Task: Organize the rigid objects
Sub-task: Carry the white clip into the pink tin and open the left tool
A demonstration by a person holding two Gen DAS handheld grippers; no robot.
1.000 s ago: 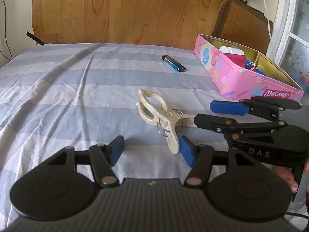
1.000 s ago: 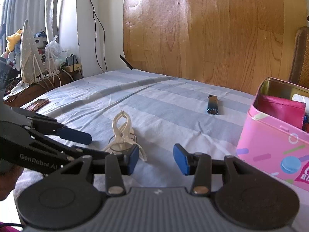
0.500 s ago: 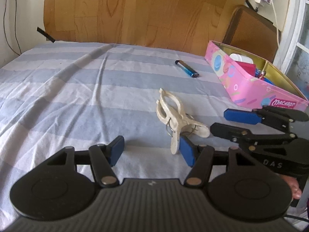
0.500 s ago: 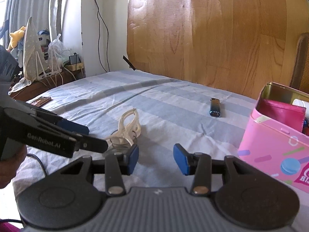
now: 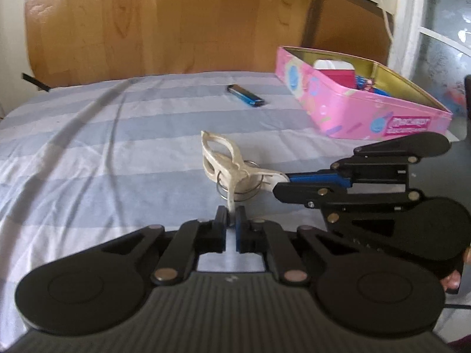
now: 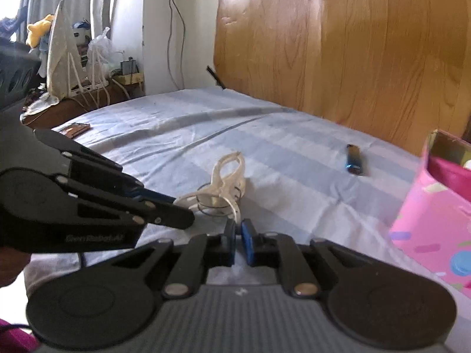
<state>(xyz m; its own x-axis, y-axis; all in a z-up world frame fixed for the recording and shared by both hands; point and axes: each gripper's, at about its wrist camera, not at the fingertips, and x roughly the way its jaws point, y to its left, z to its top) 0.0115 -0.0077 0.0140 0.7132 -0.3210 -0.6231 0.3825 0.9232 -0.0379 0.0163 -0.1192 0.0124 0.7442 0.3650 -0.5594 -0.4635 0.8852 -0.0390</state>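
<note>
A cream plastic clothes peg (image 5: 226,164) with a wire spring ring lies on the striped bedsheet; it also shows in the right wrist view (image 6: 225,182). My left gripper (image 5: 231,220) is shut on one handle of the peg. My right gripper (image 6: 238,231) is shut on the other handle, and it also shows in the left wrist view (image 5: 282,184) coming in from the right. A blue lighter (image 5: 244,95) lies farther back. A pink Macaron tin (image 5: 338,108) stands open at the right.
The tin holds a red item, a white item and blue things. The wooden headboard (image 5: 162,23) rises behind the bed. A side table with clutter (image 6: 73,67) stands left of the bed. A dark flat object (image 6: 73,129) lies near the bed's left edge.
Both grippers went from open to shut, each on a handle of the peg. The peg has turned and shifted on the sheet.
</note>
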